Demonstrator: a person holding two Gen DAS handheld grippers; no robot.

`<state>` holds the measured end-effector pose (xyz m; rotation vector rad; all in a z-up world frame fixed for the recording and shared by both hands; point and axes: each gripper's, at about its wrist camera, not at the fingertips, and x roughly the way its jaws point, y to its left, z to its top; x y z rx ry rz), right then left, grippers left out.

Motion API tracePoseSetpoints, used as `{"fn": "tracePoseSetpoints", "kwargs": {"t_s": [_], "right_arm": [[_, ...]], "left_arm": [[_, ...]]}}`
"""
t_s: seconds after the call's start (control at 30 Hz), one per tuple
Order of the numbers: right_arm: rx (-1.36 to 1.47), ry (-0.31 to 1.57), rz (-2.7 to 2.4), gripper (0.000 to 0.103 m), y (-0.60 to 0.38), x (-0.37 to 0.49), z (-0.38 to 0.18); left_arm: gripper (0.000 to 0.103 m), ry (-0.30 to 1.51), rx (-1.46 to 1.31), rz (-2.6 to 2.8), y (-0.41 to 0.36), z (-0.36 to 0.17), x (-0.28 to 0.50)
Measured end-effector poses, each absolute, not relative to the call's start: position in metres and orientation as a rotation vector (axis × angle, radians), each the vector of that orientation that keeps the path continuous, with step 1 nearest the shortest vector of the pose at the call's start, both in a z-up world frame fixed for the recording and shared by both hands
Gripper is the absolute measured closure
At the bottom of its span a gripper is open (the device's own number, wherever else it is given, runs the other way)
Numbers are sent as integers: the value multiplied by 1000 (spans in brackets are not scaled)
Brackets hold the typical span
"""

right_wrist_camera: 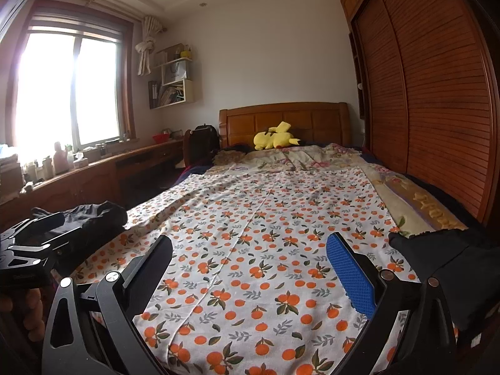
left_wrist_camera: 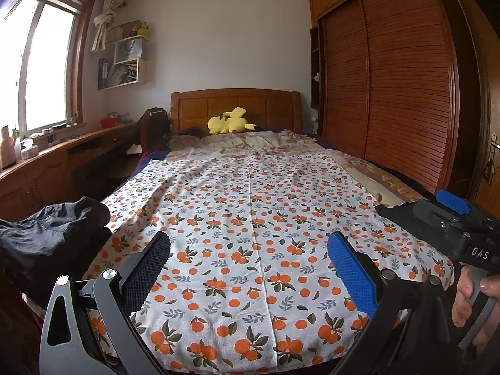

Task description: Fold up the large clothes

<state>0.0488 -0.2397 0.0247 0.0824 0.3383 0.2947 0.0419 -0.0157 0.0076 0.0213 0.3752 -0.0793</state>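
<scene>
Right claw (right_wrist_camera: 250,265) gapes above orange-print sheet (right_wrist_camera: 265,218); dark garment (right_wrist_camera: 453,265), perhaps, beside.

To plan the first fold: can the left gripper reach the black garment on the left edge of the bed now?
Probably yes. The left gripper is open and holds nothing, and the black garment lies just to its left with nothing between.

Black garment (left_wrist_camera: 47,237) lies bunched at the left near corner of the orange-print bedsheet (left_wrist_camera: 250,218)

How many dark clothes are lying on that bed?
2: one black garment bunched at the left edge, another black garment at the right edge. More may be hidden.
</scene>
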Motion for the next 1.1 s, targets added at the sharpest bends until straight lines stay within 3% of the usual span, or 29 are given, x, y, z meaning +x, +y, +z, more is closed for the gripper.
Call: {"fn": "tracePoseSetpoints", "kwargs": {"t_s": [1.1], "right_arm": [[83,334,292,8,-241,47,28]], "left_arm": [[2,349,19,-73,-17,19,33]]}}
